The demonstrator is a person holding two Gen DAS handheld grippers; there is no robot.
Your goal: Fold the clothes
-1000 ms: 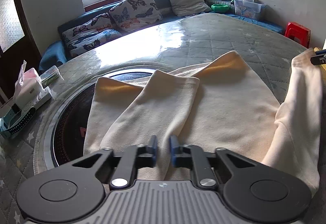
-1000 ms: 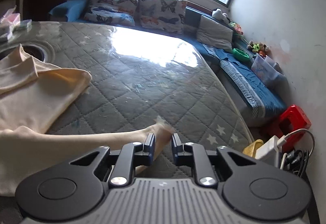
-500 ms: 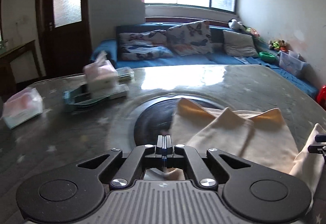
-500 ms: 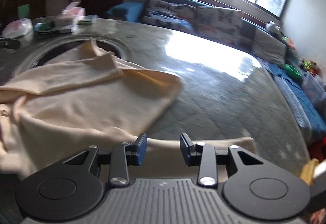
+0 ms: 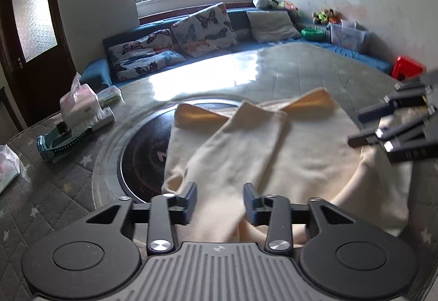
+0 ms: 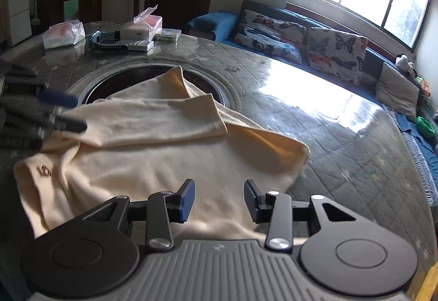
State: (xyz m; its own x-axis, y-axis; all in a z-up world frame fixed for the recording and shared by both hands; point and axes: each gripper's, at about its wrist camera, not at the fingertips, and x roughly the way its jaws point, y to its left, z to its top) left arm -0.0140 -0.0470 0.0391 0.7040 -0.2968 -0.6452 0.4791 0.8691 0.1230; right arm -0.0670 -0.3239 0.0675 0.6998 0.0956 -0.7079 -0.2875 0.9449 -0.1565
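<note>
Since a second ago both sleeves have been dropped across the shirt [image 5: 314,158], and both grippers have swung round to look over it. The left gripper [image 5: 220,201] had been clamped shut half a second back and its jaws are now opening, with the cream cloth passing under the gap but not pinched; same story for the right gripper [image 6: 219,198], jaws opening, fabric below them, nothing held. So both are let go. The shirt lies flat on the table [image 6: 342,136], right under and just ahead of each gripper, partly over the dark round inset [image 5: 142,155]. Its long axis runs away from the left gripper, from the near end toward the far corners, and crosswise to the right one. Looks like each hand is nearest its own side, so the next fold probably takes both together. Further back sit the tissue box [image 5: 79,106] and, beyond the table, the sofa [image 6: 301,35].
</note>
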